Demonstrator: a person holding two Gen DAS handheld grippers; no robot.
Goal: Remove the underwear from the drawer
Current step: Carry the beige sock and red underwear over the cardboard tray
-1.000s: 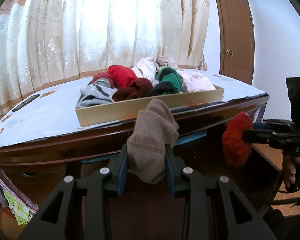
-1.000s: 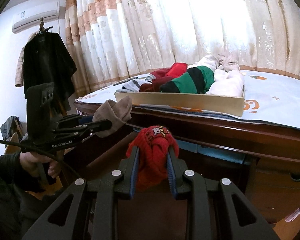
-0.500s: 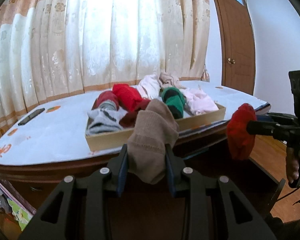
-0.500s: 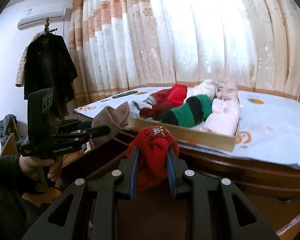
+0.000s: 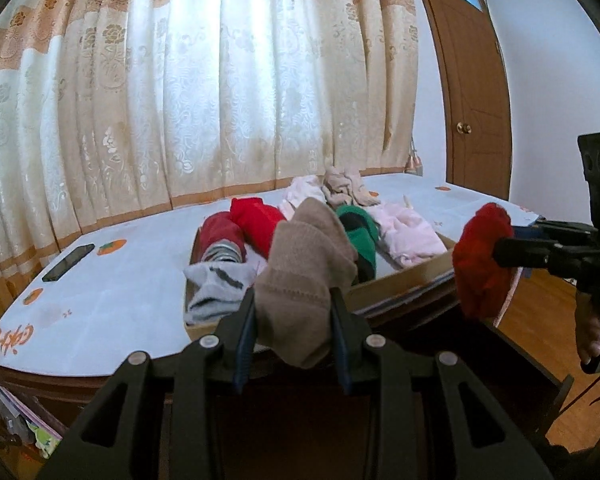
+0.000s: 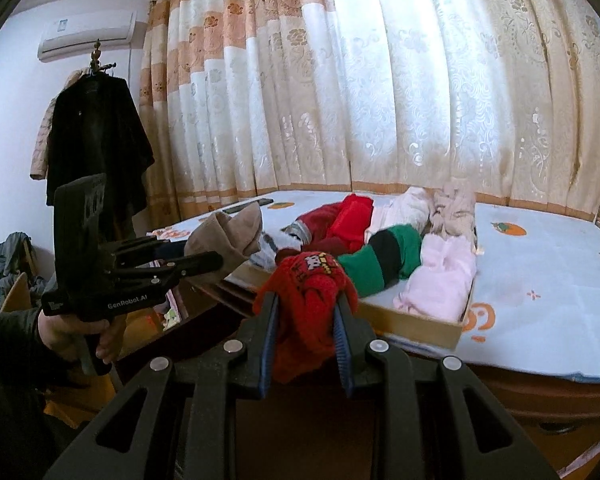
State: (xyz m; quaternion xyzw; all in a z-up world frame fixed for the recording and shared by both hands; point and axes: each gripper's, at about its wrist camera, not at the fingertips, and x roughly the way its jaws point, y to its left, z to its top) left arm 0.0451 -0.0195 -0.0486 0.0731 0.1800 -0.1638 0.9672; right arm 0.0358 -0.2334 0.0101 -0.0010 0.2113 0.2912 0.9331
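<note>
Because each gripper carries its own rolled garment, both bundles are held clear of the furniture and level with the tray beyond. Nearest in the left wrist view, the left gripper (image 5: 293, 332) is clamped on a tan bundle (image 5: 306, 280); the pads bite its lower half, so the upper folds stand free above the jaws. In the right wrist view, the right gripper (image 6: 303, 344) is clamped on a red bundle (image 6: 306, 300) in the same manner, pinched low with the patterned top exposed. This low pinch probably keeps each roll from unwinding during transport.

Past the grippers, a dark wooden edge (image 6: 532, 392) carries a white cloth (image 5: 132, 280), and on it rests a shallow wooden tray (image 6: 416, 326). The tray already holds rolled garments packed side by side: a grey roll (image 5: 216, 284), a green and black roll (image 6: 384, 264), and a pink roll (image 6: 444, 280). It appears to be the collection point. No drawer can be identified with certainty.

Farther back, a phone (image 5: 68, 263) lies on the cloth, clear of the tray. A patterned curtain (image 5: 220, 100) closes the scene.
</note>
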